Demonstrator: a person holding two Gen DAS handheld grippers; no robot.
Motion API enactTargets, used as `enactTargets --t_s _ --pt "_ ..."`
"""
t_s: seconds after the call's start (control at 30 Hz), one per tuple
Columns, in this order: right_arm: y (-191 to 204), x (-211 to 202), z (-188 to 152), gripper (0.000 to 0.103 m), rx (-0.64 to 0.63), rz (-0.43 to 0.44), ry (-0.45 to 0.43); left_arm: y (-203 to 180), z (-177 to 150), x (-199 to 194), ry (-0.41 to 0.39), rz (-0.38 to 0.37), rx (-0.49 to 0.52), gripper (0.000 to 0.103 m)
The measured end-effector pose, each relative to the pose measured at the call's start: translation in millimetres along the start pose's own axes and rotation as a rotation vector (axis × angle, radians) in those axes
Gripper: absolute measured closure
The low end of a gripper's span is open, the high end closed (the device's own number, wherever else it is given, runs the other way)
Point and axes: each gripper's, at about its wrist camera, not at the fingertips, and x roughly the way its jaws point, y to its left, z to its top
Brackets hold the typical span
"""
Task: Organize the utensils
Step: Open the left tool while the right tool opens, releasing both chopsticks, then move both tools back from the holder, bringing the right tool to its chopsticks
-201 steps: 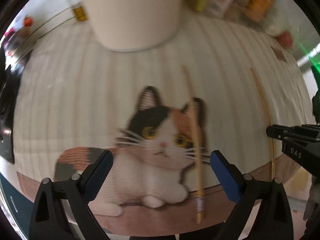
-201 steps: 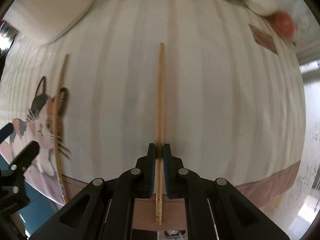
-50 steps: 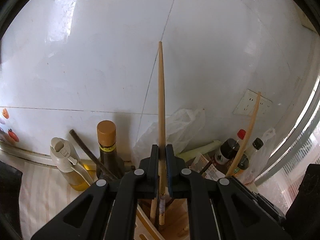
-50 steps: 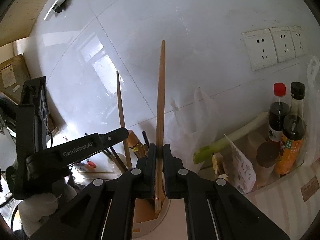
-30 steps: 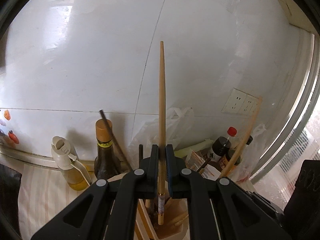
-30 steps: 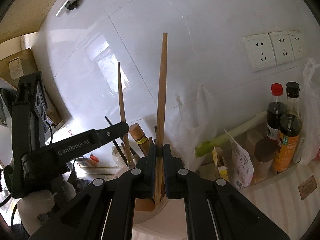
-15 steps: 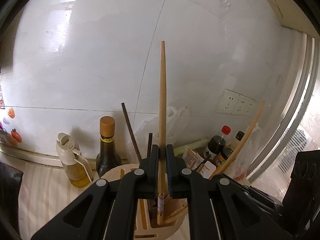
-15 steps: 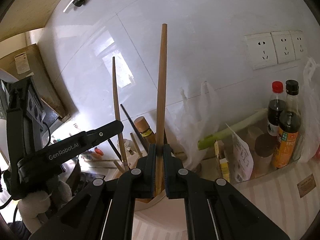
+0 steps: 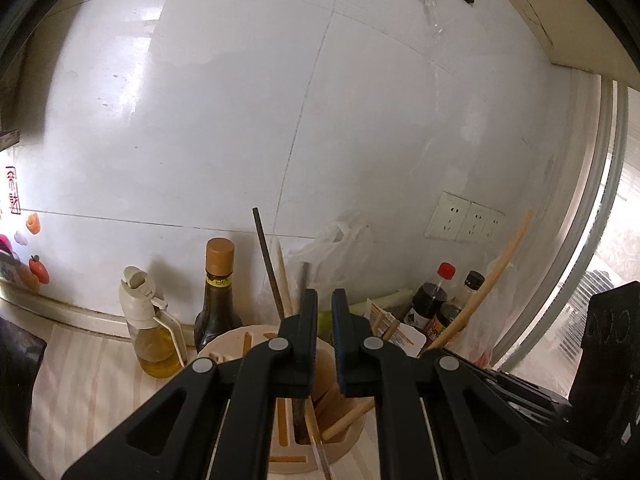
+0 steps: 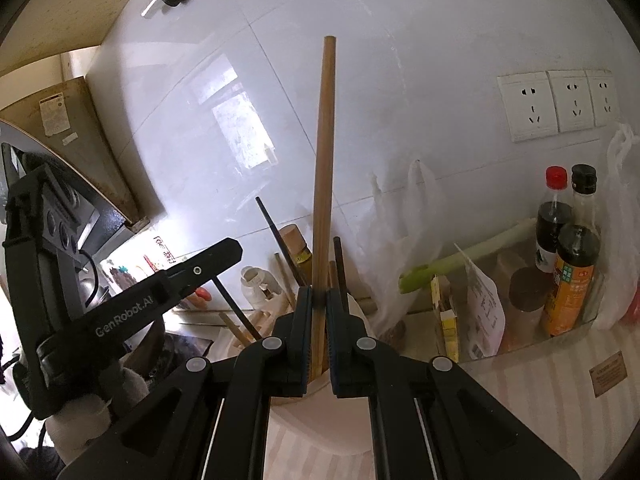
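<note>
Chopstick (image 10: pixel 325 184): one, long, round, light brown wood, upright, pinched low between right gripper (image 10: pixel 319 312) jaws, lower end over cream utensil holder (image 10: pixel 320 408). Left gripper (image 9: pixel 324 312): jaws nearly together, nothing between, just above same slotted holder (image 9: pixel 352 440). Holder contents: several chopsticks, at least two dark (image 9: pixel 267 256), rest wooden. Behind, against white tiled wall: two sauce bottles (image 10: pixel 570 256) at right, one brown-capped bottle (image 9: pixel 218 292), one oil dispenser (image 9: pixel 150 328), three wall sockets (image 10: pixel 558 102).

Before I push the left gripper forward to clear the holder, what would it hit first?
Probably the chopstick holder right under the left gripper, or the dark chopstick standing in it; depth is unclear.
</note>
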Motion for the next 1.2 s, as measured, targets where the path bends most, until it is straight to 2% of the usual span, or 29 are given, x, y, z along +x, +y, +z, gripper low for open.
enactTargets --t_s 0.2,0.4,0.43,0.5,0.53,0.57,0.67,0.7,0.73,0.77,0.8,0.83,0.9,0.97,1.0,1.07,1.13,1.17,1.2 --pt "-0.7 4.8 2.8 0.096 0.006 0.009 0.04 -0.2 5.9 6.1 0.027 0.014 0.0 0.098" --pt "-1.2 21.2 14.6 0.095 0.006 0.062 0.149 3.7 12.6 5.0 0.093 0.026 -0.033 0.094" --pt "-0.9 23.7 15.8 0.095 0.005 0.066 0.171 5.4 13.7 4.7 0.106 0.036 -0.039 0.088" --pt "0.1 26.2 17.3 0.095 0.006 0.07 0.196 10.0 15.0 3.5 0.134 0.069 -0.057 0.066" --pt "0.4 26.3 18.8 0.095 0.005 0.066 0.202 13.6 15.8 0.8 0.136 0.091 -0.074 0.043" --pt "0.8 25.4 20.2 0.095 0.004 0.063 0.202 16.7 16.3 -2.2 0.129 0.106 -0.087 0.024" --pt "2.6 21.3 27.0 0.095 0.006 0.069 0.205 30.5 22.2 -20.2 0.089 0.18 -0.136 0.007" --pt "4.0 19.0 29.8 0.091 0.003 0.068 0.201 33.4 24.5 -24.4 0.087 0.205 -0.142 0.002" --pt "5.9 15.8 33.9 0.084 -0.002 0.071 0.195 36.0 26.1 -26.6 0.086 0.219 -0.144 0.0" --pt "7.1 12.9 36.9 0.078 -0.004 0.072 0.187 38.6 28.5 -32.0 0.084 0.242 -0.144 0.0" --pt "8.3 10.5 40.1 0.065 -0.007 0.074 0.181 40.5 29.9 -34.4 0.087 0.26 -0.142 0.0" --pt "10.5 8.1 44.1 0.057 -0.012 0.078 0.176 41.9 31.1 -38.2 0.087 0.28 -0.138 0.0" --pt "13.3 2.4 49.8 0.051 -0.017 0.075 0.166 43.0 32.4 -44.1 0.093 0.321 -0.131 0.0" --pt "16.6 -2.2 54.8 0.05 -0.023 0.07 0.164 42.3 32.0 -51.7 0.091 0.345 -0.126 0.0" --pt "18.5 -4.0 57.2 0.046 -0.026 0.062 0.163 41.8 31.6 -53.6 0.095 0.363 -0.121 0.0" --pt "23.0 -9.4 60.5 0.034 -0.045 0.018 0.166 40.6 29.3 -57.8 0.099 0.377 -0.119 0.0" --pt "27.8 -14.3 61.3 0.005 -0.078 -0.084 0.177 37.5 24.2 -64.2 0.116 0.426 -0.112 0.0" --pt "30.5 -16.8 60.0 0.0 -0.098 -0.15 0.193 35.7 21.4 -67.0 0.124 0.449 -0.104 0.0" --pt "32.8 -19.4 58.3 0.0 -0.112 -0.199 0.204 33.6 17.0 -69.8 0.144 0.477 -0.095 0.0"
